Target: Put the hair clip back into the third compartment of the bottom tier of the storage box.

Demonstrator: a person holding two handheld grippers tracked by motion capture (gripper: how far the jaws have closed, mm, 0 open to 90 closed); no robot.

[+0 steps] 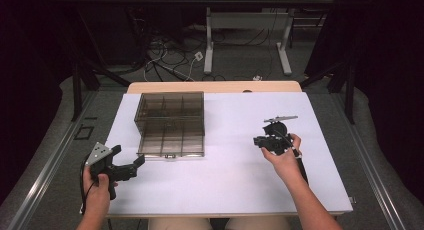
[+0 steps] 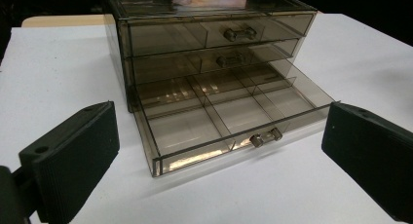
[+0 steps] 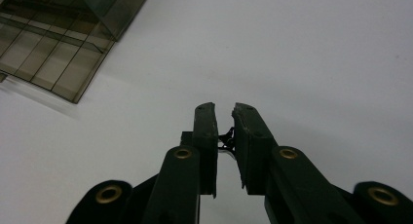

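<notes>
A smoky see-through drawer box stands on the white table top, left of centre. Its bottom drawer is pulled out, and its divided compartments look empty. The two upper drawers are pushed in. My left gripper sits near the table's front left corner, open wide and facing the drawer front. My right gripper hovers above the table's right half, its jaws nearly together. A small black object is pinched between them; what it is I cannot tell.
Bare white table surrounds the right gripper, with the open drawer's corner off to its upper left. Beyond the far edge are another table's legs and loose cables on the floor.
</notes>
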